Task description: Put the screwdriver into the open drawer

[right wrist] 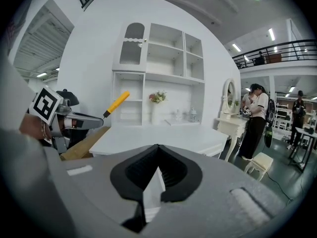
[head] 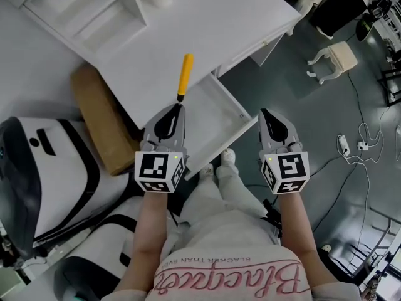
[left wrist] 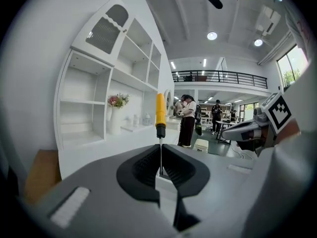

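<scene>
Holds screwdriver (head: pixel 185 74) by shaft in clenched left gripper (head: pixel 172 115), handle out over white surface (head: pixel 156 49). Shows right gripper (head: pixel 270 119) closed, empty. Not yet in open drawer (head: pixel 210 127) just beside; needs lowering there, then release.

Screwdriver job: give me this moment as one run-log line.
left gripper: shut on screwdriver shaft, handle forward | right gripper: shut, empty | drawer: open, screwdriver not yet inside
</scene>
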